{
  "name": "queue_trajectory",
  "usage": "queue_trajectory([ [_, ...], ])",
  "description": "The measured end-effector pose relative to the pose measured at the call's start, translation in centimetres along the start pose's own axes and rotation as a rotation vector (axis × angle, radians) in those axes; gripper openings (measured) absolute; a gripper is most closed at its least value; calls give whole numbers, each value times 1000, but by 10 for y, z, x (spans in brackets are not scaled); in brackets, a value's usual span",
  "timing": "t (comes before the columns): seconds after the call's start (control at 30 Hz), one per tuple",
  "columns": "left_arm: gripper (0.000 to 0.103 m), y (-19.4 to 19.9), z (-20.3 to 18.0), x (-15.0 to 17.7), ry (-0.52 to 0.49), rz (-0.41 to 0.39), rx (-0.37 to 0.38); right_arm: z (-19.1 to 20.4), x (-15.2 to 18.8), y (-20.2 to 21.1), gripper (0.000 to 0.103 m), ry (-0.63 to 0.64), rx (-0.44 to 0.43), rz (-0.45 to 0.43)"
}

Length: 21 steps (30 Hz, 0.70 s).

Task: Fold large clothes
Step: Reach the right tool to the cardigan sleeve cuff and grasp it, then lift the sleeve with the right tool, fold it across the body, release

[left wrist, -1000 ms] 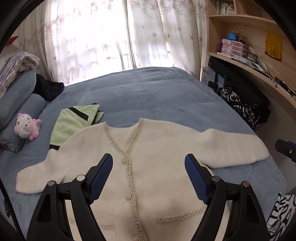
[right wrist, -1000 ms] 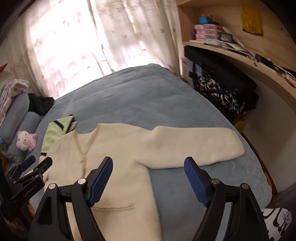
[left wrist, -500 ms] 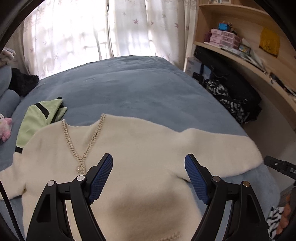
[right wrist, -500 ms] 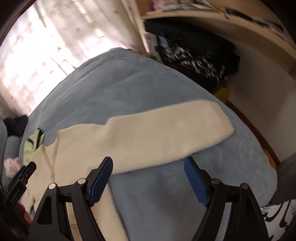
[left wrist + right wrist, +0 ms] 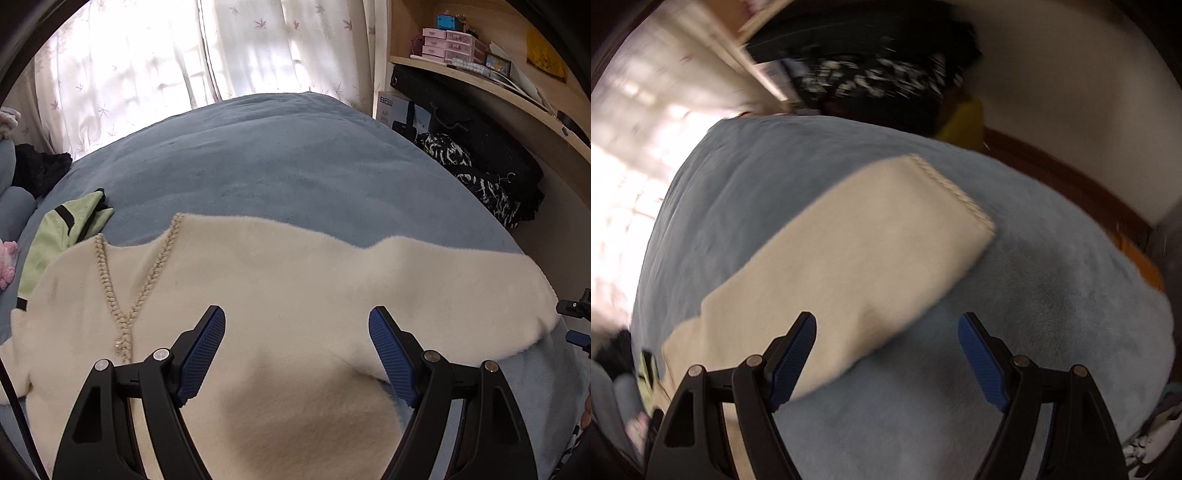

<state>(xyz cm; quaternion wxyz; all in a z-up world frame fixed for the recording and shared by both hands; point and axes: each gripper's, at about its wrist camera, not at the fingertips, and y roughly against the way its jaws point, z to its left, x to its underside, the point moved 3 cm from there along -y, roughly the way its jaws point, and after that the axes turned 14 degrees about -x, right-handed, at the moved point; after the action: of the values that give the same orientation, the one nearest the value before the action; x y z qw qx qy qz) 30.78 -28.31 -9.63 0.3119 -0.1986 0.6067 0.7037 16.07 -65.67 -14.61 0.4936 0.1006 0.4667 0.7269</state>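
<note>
A cream knitted cardigan (image 5: 280, 295) with braided trim lies spread flat on the blue bed (image 5: 280, 166). My left gripper (image 5: 297, 325) hangs open above its chest, near the armpit of the sleeve that runs right. That sleeve (image 5: 857, 254) shows blurred in the right wrist view, its stitched cuff (image 5: 955, 192) towards the bed's edge. My right gripper (image 5: 886, 328) is open just above the sleeve's near edge, with nothing between its blue pads (image 5: 979, 354). Part of the right gripper (image 5: 576, 317) peeks in at the left wrist view's right edge.
A folded green garment (image 5: 66, 229) lies beside the cardigan's collar, and a pink plush toy (image 5: 7, 262) and grey pillows are at the left. Curtains (image 5: 184, 55) hang behind the bed. Wooden shelves (image 5: 480, 74) and a dark pile of clothes (image 5: 480, 166) stand to the right.
Both grippers have dropped closer to the cardigan and shifted right. The right one rolled and swung over the sleeve towards its cuff. Both stayed open.
</note>
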Motion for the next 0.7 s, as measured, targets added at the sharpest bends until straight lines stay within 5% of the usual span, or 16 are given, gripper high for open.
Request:
queue_trajectory([
  [0.2,79,-21,-8,9,25,56,3,-32,-5,-25,80,-174,-49,20],
  [0.4,79,-27,-1,13,37,39,-14,-27,-7,-40,79,-152,-38,-16],
  [0.57,79,-16,8,11,7,-23,-42,-10,-12,-49,30,-58,29,-47],
  [0.7,79,-4,21,8,18,-12,-11,19,-12,-27,18,29,-12,-126],
])
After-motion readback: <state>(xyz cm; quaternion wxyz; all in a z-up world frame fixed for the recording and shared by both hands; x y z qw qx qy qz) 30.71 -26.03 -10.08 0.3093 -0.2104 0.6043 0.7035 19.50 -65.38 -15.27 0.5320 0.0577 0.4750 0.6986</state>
